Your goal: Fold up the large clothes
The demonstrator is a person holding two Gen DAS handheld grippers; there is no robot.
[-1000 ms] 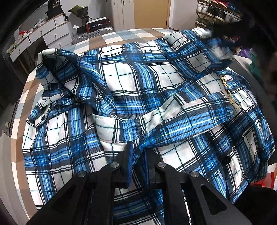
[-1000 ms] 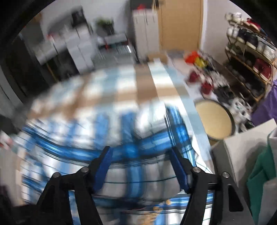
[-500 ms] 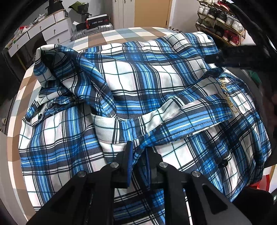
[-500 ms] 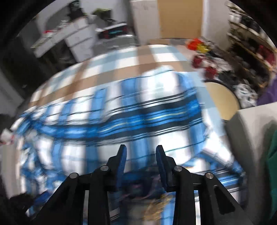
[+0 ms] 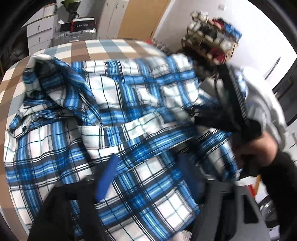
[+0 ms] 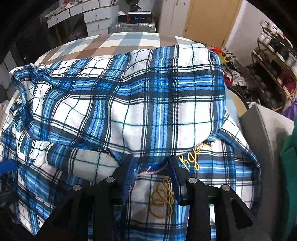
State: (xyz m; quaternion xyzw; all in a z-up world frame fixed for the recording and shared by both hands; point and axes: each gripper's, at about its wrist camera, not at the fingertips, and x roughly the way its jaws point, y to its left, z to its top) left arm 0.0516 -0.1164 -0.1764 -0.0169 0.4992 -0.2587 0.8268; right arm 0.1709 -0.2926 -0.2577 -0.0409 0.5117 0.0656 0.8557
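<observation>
A blue, white and black plaid shirt lies bunched on the checkered table, one part folded over another. My left gripper hovers over its near hem. Its jaws are opening, and cloth lies under the blue pads without being pinched. In the right wrist view the same shirt fills the table. My right gripper stands partly open at the edge of the folded-over layer. Gold embroidery shows in the gap between its pads. A hand holds that right gripper at the right of the left wrist view.
Behind the table stand a silver suitcase and white drawers. A shoe rack and a round tan stool are to the right. A grey box with green cloth is close on the right.
The left gripper was shut on the shirt's hem. It has let go, opened wide and lifted. The right gripper has narrowed and come to the folded edge.
</observation>
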